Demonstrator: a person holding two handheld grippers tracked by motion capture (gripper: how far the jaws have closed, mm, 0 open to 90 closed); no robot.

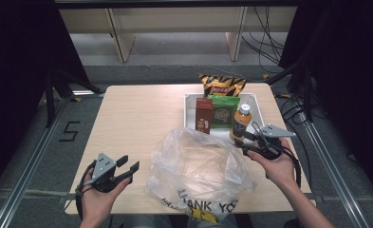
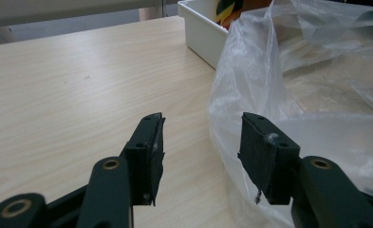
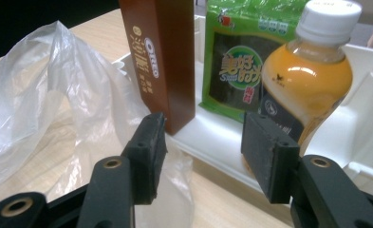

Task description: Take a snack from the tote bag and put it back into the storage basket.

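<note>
A clear plastic bag [image 1: 198,168] printed "THANK YOU" lies open at the table's front middle. Behind it a white tray [image 1: 189,110] holds a brown Oreo box [image 1: 204,116], a green snack packet [image 1: 221,114], an orange juice bottle [image 1: 241,122] and a chip bag [image 1: 222,85]. My left gripper [image 1: 131,164] hovers open just left of the bag; in the left gripper view [image 2: 203,142] the bag's edge [image 2: 222,90] runs ahead of the jaws, unpinched. My right gripper [image 1: 248,138] stands open at the tray's front edge, facing the box [image 3: 160,61] and bottle [image 3: 307,80], with nothing between its pads [image 3: 203,137].
The light wooden table [image 1: 136,114] has bare room on its left half. Dark curtains flank both sides, with metal rails and cables on the floor. The tray's near rim [image 3: 222,142] lies right under my right gripper's jaws.
</note>
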